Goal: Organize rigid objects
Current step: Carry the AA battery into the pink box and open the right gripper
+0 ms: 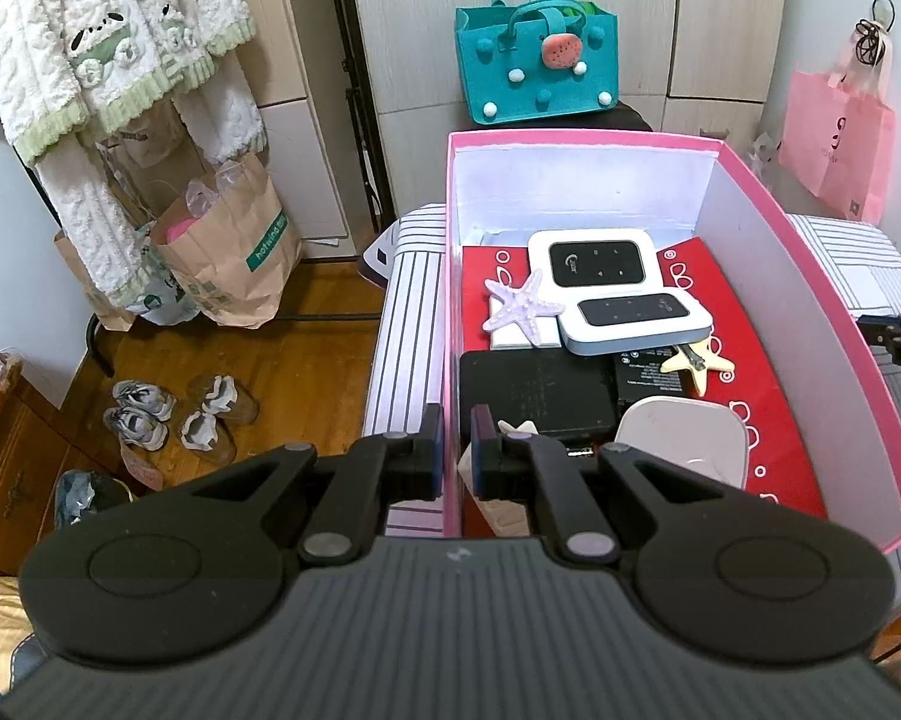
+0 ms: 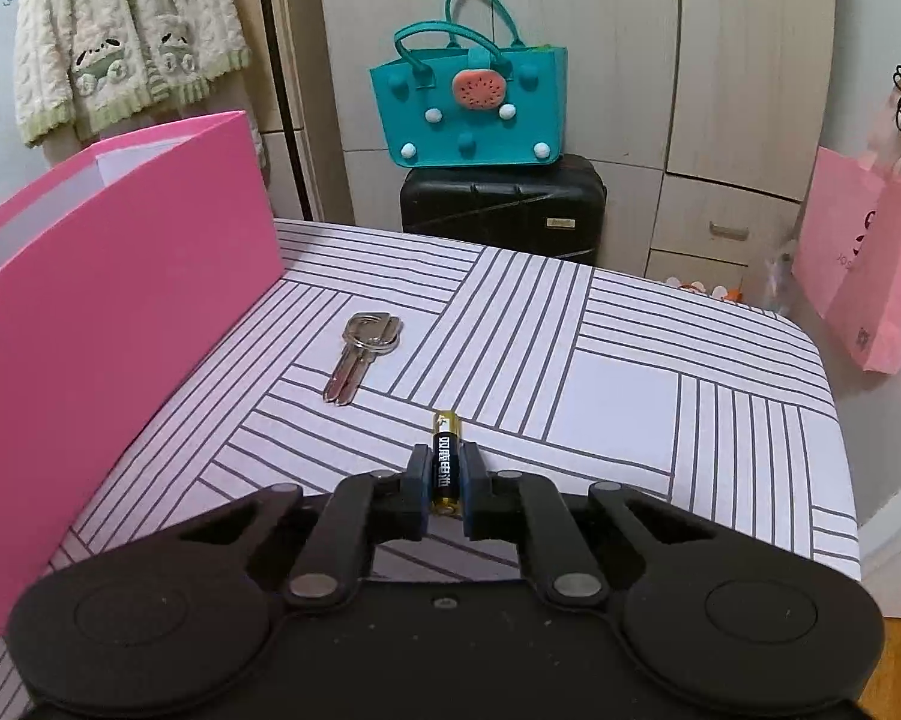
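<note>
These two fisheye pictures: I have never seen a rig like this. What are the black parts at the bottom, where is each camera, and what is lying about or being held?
There is no robot. A person holds one pair of tongs in each hand, and a camera on each looks forward along its fingers, so the black parts are the tongs themselves.

The left picture looks into a pink box holding white and black devices and two starfish. The left tongs are shut on the box's wall, one finger inside and one outside.

The right picture shows the striped surface beside the box. The right tongs are closed on a battery that still lies on the surface. Keys lie farther off, untouched. A teal bag sits on a black suitcase behind.
</note>
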